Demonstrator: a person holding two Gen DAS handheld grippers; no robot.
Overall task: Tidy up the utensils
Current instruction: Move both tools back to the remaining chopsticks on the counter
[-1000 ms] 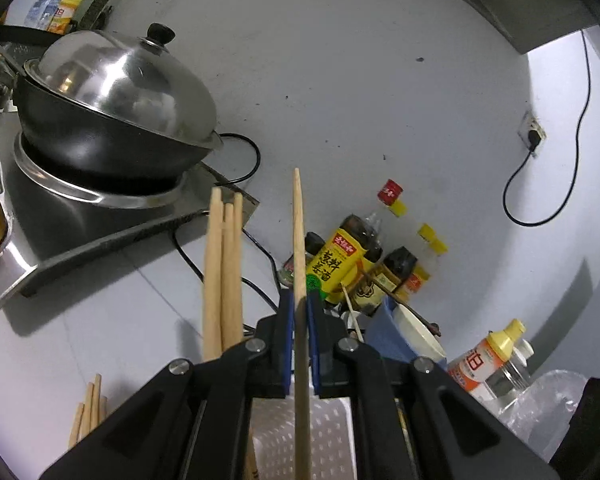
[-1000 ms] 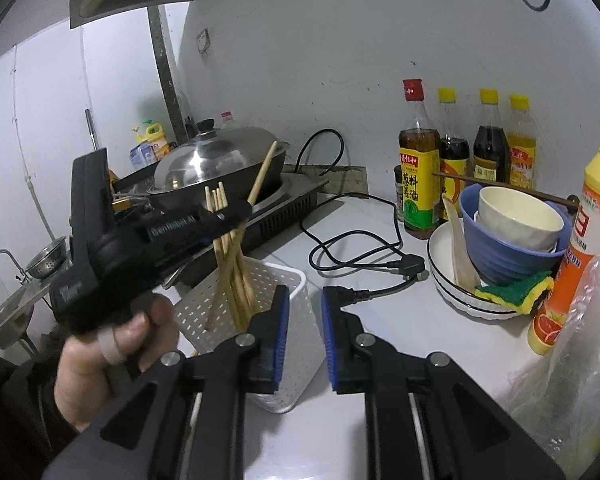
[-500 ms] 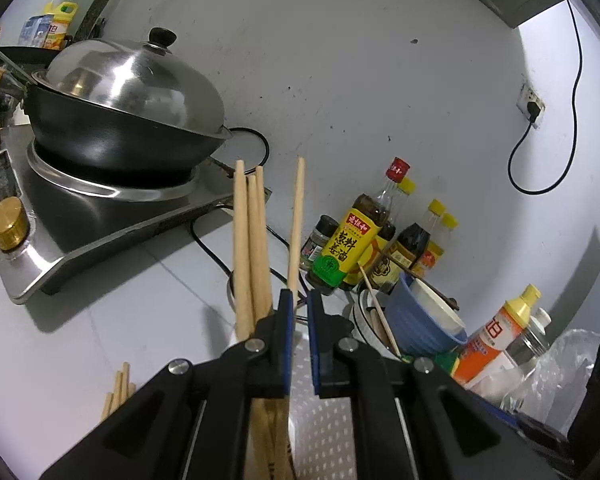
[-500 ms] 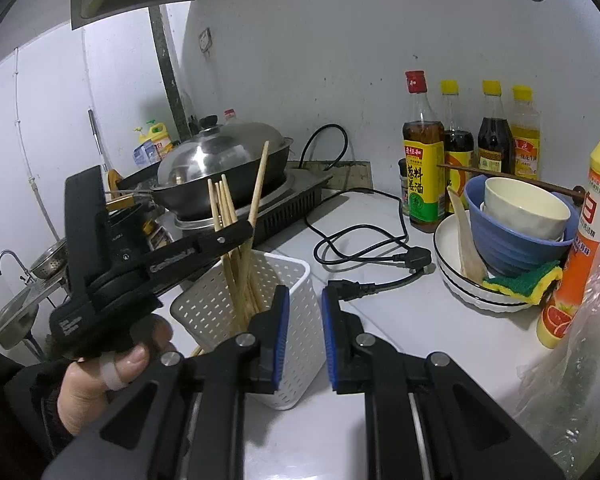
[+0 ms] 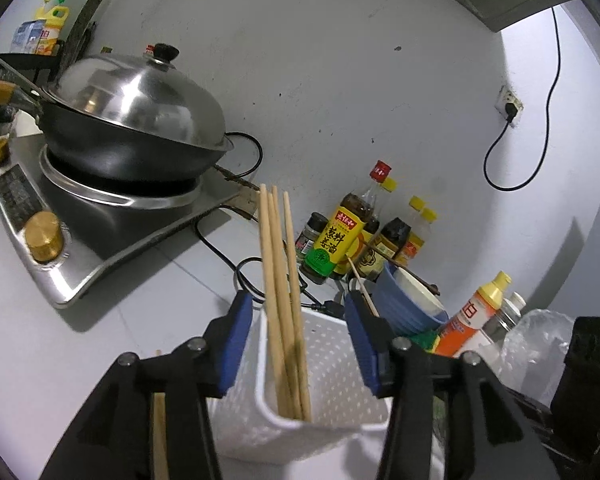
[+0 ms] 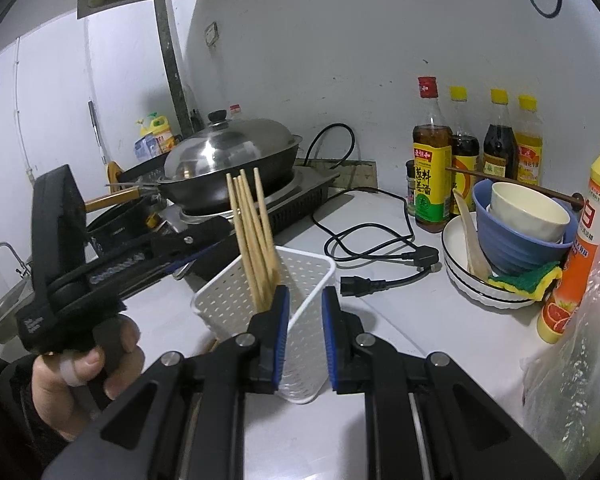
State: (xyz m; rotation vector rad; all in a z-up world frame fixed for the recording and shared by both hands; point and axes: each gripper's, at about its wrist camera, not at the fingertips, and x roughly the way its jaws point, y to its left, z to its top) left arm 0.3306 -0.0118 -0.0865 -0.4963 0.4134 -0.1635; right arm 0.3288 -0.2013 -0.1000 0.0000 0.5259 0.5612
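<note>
A white perforated holder (image 5: 332,364) (image 6: 228,300) stands on the counter with several wooden chopsticks (image 5: 278,264) (image 6: 250,224) upright in it. My left gripper (image 5: 298,308) (image 6: 196,252) is level with the holder's rim. Its jaws are opening, the blue pads are wide apart, and they press on nothing. A few more chopsticks (image 5: 158,420) lie on the counter under its left finger. My right gripper (image 6: 305,320) sits just in front of the holder's near corner. Its pads stay a narrow gap apart, with the white wall showing through the gap.
A black wok with a steel lid (image 5: 132,120) (image 6: 228,156) sits on an induction cooker at the left. Sauce bottles (image 6: 432,176) line the wall. Stacked bowls (image 6: 520,232), an orange squeeze bottle (image 6: 580,248) and a plastic bag crowd the right. A black power cable (image 6: 380,248) lies behind the holder.
The left gripper let go of the single chopstick, which now stands in the holder with the others. Its jaws have parted wide. The right gripper's gap is unchanged.
</note>
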